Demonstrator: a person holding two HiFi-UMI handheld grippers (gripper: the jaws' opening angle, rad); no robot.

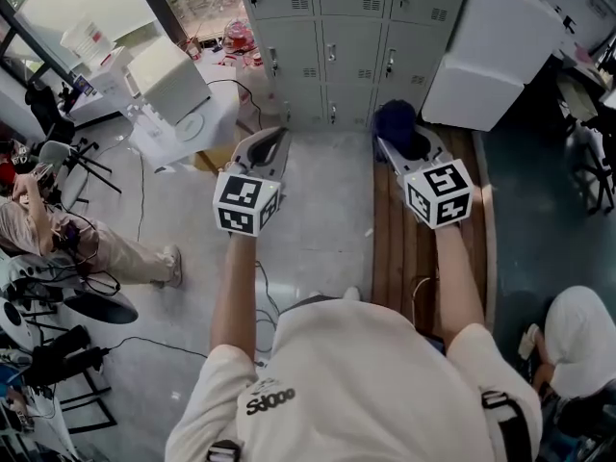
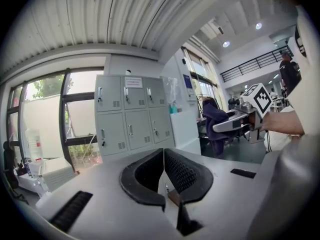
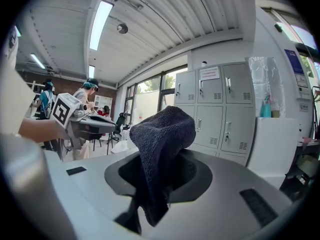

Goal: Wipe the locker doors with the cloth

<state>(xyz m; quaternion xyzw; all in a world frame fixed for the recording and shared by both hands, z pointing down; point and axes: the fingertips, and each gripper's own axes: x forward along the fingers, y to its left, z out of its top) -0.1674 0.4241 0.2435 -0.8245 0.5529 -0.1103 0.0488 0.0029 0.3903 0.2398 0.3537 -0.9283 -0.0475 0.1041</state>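
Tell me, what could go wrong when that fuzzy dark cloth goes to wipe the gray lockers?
1. The cloth hangs loosely out of the right gripper, so it might slip free during rubbing.
2. The locker doors have small sticking-out handles that could snag it.
3. A thin cable lies on the floor short of the lockers, so someone might trip on it.

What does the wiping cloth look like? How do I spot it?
Find the grey lockers ahead. In front of them, the right gripper pinches the cloth. It is dark, fuzzy and floppy, while the left gripper is shut on nothing.
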